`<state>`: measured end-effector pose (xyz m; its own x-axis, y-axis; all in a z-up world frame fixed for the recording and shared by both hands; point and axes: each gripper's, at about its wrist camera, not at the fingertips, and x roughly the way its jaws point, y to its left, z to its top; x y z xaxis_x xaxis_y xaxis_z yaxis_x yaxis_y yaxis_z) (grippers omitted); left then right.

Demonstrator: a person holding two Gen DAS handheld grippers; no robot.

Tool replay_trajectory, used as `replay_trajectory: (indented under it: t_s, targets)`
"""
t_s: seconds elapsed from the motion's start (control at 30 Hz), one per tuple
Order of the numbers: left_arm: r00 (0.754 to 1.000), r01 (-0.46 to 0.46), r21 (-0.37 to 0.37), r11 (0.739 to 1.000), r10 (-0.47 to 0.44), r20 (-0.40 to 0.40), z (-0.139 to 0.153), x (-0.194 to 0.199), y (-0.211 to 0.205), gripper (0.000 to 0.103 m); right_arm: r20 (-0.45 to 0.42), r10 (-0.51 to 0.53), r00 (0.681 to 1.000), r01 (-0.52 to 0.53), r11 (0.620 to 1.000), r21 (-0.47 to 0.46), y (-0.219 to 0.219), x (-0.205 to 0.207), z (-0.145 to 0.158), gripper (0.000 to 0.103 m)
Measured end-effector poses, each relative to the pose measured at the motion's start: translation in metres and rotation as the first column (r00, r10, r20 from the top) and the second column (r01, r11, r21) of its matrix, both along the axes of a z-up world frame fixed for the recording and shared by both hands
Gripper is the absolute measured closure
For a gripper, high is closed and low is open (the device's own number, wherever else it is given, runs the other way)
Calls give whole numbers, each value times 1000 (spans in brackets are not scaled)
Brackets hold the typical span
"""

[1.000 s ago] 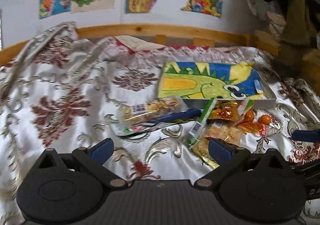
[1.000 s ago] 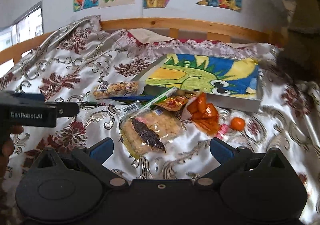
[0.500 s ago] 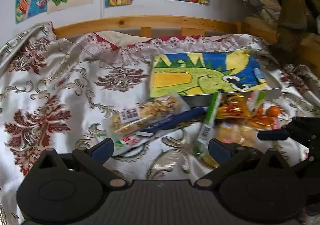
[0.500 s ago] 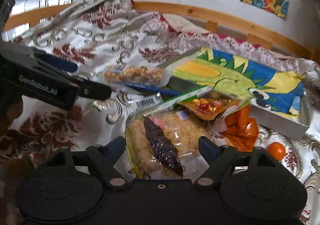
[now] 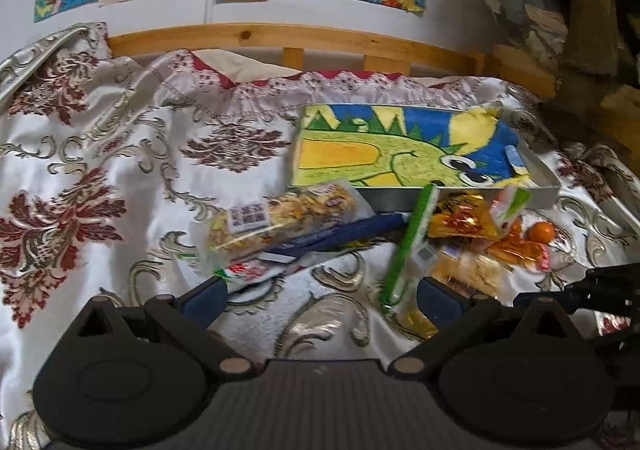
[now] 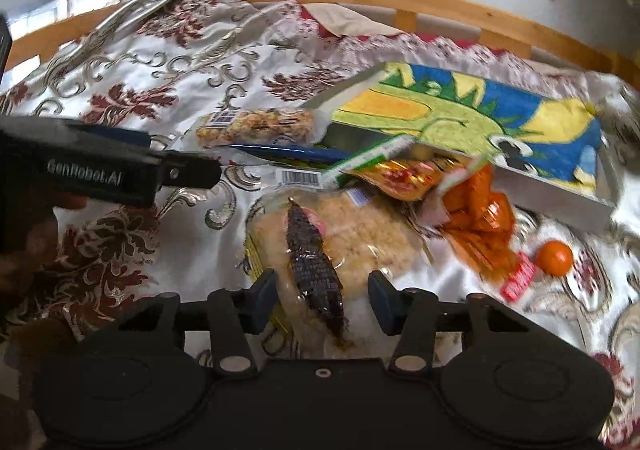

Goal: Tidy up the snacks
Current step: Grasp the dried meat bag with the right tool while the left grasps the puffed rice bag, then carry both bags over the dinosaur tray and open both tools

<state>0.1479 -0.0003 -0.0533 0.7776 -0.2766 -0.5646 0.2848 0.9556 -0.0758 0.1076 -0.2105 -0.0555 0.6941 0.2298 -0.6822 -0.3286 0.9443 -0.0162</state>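
- The right gripper (image 6: 323,302) was spread partway, its two blue pads set on either side of the near end of the rice cracker pack (image 6: 332,246), apparently not yet pressing it.
- That pack lay straight ahead of the right gripper on the bedspread (image 6: 168,49), its long axis and dark seaweed strip running away from the gripper and slightly left, so the jaws crossed its narrow width.
- The right gripper was much the nearer one; I judge a plain closing would take the pack.
- The left gripper (image 5: 320,296) hung wide apart and empty, low over the bedspread, left of the pile.
- Beyond the pack lay the rest: a green-edged packet (image 6: 368,157), an orange sweets bag (image 6: 476,217), a small orange ball (image 6: 554,258) to the right, and a nut bar (image 6: 256,125) further left.
- The tray with the dinosaur picture (image 6: 552,185) stood touching the far side of the pile, towards the bed's wooden rail (image 6: 440,9).
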Motion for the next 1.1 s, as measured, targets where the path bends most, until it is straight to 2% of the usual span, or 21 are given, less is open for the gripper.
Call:
replay_trajectory:
  t_s: [0.1, 0.3, 0.43, 0.5, 0.67, 0.8, 1.0, 1.1]
  targets:
    - [999, 50, 14, 999, -50, 2, 0, -4, -9, 0, -25, -51, 998, 52, 997, 48, -12, -5, 7, 53]
    - [989, 150, 63, 987, -151, -4, -5, -11, -31, 0, -1, -97, 995, 97, 994, 40, -22, -22, 26, 54]
    - [979, 202, 96, 975, -200, -26, -7, -11, -44, 0, -26, -133, 991, 135, 987, 92, -36, -29, 33, 55]
    - [972, 233, 117, 965, -230, -34, -6, -9, -52, 0, -29, -138, 990, 140, 985, 104, -38, -27, 35, 55]
    - [949, 316, 115, 942, -310, -66, -6, -3, -69, 1, -2, -173, 985, 172, 976, 135, -48, -23, 46, 55]
    - [926, 376, 178, 909, -365, -91, -11, -2, -89, 1, 24, -214, 976, 208, 965, 159, -62, -19, 58, 55]
    - [902, 429, 237, 872, -397, -171, -18, 12, -117, 5, 12, -267, 963, 262, 950, 169, -80, -11, 62, 55]
    - [904, 422, 284, 861, -375, -205, -23, 20, -131, 7, -11, -284, 959, 281, 942, 183, -85, -9, 60, 55]
